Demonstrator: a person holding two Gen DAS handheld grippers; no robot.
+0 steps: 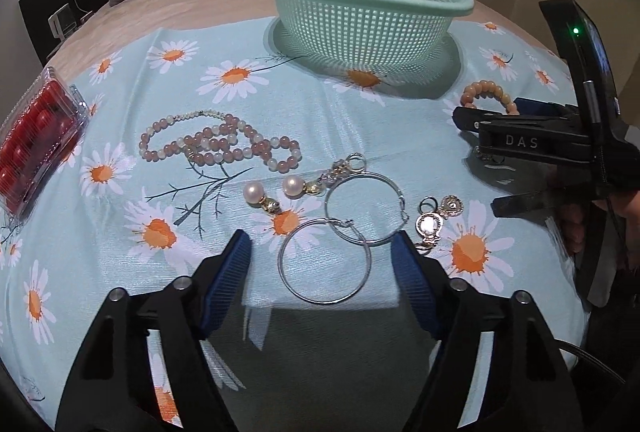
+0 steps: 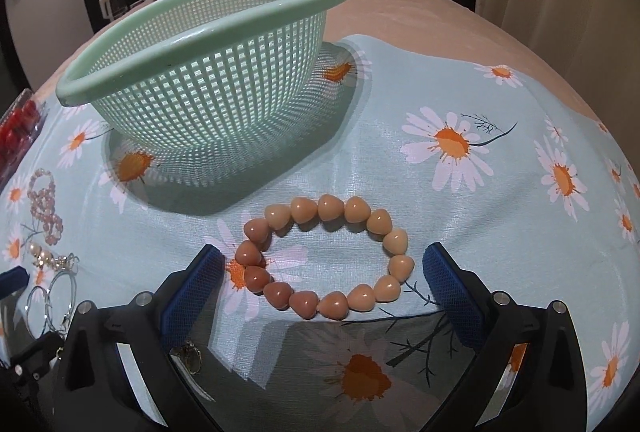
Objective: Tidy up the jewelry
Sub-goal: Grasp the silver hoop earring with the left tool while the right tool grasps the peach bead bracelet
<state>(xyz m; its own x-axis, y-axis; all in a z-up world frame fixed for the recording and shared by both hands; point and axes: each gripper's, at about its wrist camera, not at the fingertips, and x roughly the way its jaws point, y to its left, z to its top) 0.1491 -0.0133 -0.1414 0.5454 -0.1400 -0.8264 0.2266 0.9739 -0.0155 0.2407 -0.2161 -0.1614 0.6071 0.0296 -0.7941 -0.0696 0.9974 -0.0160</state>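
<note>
Mint-green plastic basket [image 2: 200,72] on daisy cloth [image 2: 460,212], nothing visible inside. Clear box [image 1: 36,148] holds red beads. Left gripper [image 1: 320,244] agape around hoop earring [image 1: 325,260]; right gripper [image 2: 320,264] agape around peach bead bracelet [image 2: 384,244].

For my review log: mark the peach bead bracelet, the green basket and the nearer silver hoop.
peach bead bracelet [image 2: 362,212], right wrist view, far-side bead.
green basket [image 2: 208,32], right wrist view, front rim.
nearer silver hoop [image 1: 285,268], left wrist view, left arc of wire.

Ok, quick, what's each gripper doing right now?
Left gripper: open, holding nothing, jaws either side of a silver hoop earring.
Right gripper: open, holding nothing, jaws flanking the peach bead bracelet.
</note>
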